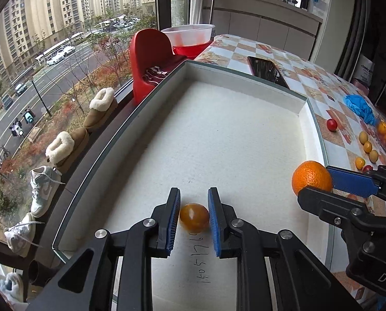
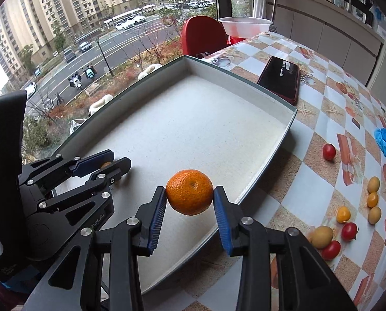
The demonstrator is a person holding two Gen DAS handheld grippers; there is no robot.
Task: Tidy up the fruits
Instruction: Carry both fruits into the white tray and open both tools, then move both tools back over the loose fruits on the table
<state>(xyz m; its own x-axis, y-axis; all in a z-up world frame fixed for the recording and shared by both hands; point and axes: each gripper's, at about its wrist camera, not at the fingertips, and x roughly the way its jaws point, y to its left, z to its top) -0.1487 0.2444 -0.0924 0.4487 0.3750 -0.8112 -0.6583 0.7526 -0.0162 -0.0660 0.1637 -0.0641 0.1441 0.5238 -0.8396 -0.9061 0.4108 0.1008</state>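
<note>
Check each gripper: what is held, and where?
Left gripper: small orange fruit, by its sides. Right gripper: mandarin, also by its sides.

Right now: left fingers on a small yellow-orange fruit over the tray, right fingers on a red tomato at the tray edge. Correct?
Not quite. The right gripper holds a mandarin, not a tomato; the right wrist view shows it. The tomatoes lie on the table. The left gripper does grip a small yellow-orange fruit over the tray.

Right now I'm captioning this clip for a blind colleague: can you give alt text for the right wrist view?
The right gripper holds a mandarin over the near edge of a shallow white tray. At left, the left gripper pinches a small orange fruit inside the tray; cherry tomatoes and kumquats dot the checkered tablecloth at right.
</note>
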